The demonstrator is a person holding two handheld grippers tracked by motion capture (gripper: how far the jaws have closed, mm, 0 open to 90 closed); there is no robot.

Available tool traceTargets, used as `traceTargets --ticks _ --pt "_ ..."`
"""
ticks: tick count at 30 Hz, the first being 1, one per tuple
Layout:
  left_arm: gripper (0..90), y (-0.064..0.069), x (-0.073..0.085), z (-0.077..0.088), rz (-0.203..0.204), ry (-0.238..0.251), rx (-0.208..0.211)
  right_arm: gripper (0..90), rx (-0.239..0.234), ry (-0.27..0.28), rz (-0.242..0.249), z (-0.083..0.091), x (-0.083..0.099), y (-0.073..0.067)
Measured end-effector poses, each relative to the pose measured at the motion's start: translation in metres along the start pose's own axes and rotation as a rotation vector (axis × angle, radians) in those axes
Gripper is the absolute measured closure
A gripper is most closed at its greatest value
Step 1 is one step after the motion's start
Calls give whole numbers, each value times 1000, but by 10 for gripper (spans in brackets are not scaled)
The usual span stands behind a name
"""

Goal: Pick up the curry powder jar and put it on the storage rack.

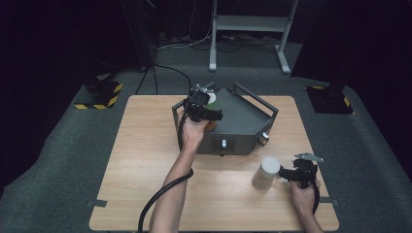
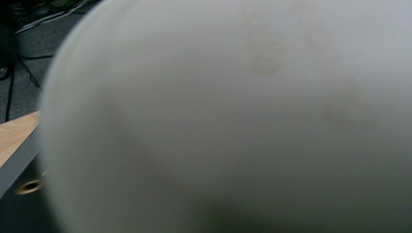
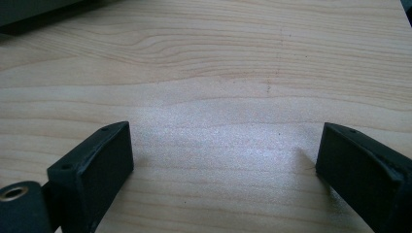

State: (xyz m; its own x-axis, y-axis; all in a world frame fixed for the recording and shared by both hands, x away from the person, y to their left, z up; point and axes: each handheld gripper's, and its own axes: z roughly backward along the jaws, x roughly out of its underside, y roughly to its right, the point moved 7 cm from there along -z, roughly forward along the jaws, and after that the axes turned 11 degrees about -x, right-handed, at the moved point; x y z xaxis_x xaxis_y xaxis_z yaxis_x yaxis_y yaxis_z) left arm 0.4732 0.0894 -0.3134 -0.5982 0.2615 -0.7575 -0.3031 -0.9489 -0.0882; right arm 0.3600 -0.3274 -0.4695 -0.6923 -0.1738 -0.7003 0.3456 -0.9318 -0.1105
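A grey metal tray (image 1: 243, 127) with handles stands at the middle of the wooden table (image 1: 145, 165). My left gripper (image 1: 204, 109) hangs over the tray's left part, right against a pale round object (image 1: 212, 100) with a green top. In the left gripper view that object's white curved surface (image 2: 243, 121) is so near that the jaws are hidden. A white cylinder (image 1: 266, 172) stands upright on the table in front of the tray. Just to its right my right gripper (image 1: 291, 174) rests low, and its jaws stand wide apart (image 3: 223, 160) over bare wood.
The tray's grey edge (image 2: 14, 165) and a strip of table show at the left of the left gripper view. Beyond the table lie grey carpet, cables (image 1: 170, 73), a white stand's feet (image 1: 248, 22) and striped floor plates (image 1: 99, 94).
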Motion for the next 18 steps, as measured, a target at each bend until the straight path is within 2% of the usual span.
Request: traceTargets --ticks 5,8,18 --pt "34 -1 4 8 1 28 4 56 0 0 0 0 0 0" --pt "10 -5 7 13 15 47 23 56 0 0 0 0 0 0" --pt "4 -11 18 22 16 55 40 56 0 0 -1 0 0 0"
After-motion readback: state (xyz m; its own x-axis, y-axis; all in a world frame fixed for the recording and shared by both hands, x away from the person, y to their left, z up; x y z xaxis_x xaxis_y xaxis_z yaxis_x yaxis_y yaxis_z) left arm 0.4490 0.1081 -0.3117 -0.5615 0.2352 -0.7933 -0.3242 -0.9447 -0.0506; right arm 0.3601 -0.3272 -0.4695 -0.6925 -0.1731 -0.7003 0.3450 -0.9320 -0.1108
